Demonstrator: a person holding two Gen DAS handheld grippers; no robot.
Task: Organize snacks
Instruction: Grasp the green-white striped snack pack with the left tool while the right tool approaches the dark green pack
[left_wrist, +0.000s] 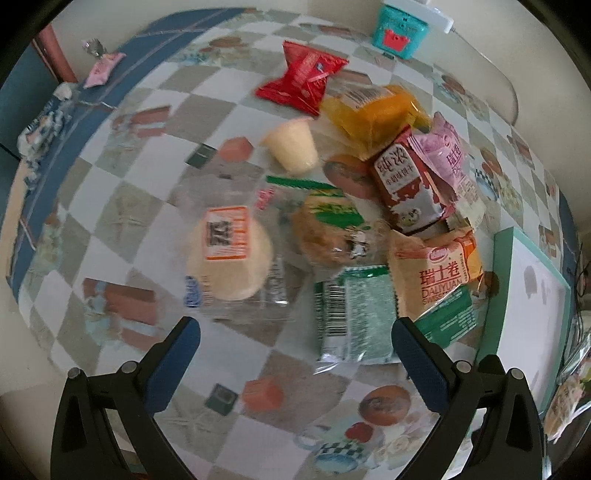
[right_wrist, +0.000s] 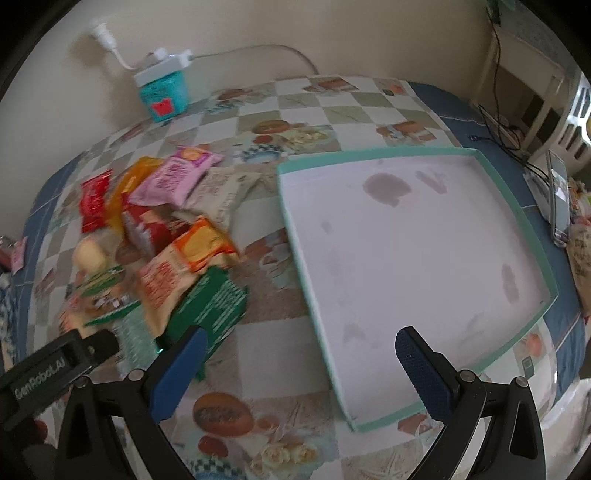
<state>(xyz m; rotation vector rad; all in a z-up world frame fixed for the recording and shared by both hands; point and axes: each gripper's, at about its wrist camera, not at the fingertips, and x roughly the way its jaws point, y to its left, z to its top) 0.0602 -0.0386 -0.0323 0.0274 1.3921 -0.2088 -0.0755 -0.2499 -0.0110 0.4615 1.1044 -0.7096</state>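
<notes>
1 tray (right_wrist: 532, 206), 1 teal box (right_wrist: 164, 94), 1 jelly cup (left_wrist: 293, 146) and 2 green packs (left_wrist: 352, 314) (left_wrist: 448, 317) are seen. 1 red pack (left_wrist: 301, 77) is counted.

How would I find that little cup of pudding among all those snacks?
Start at the teal-rimmed white tray and move to the snack heap beside it. On the heap's far side, near the red packet, lies the pudding cup: the only pale yellow tub among flat wrappers.

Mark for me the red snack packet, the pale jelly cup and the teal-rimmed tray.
red snack packet (left_wrist: 301, 79), left wrist view, middle of the wrapper.
pale jelly cup (left_wrist: 291, 146), left wrist view, side wall of the cup.
teal-rimmed tray (right_wrist: 369, 154), right wrist view, far teal rim.
</notes>
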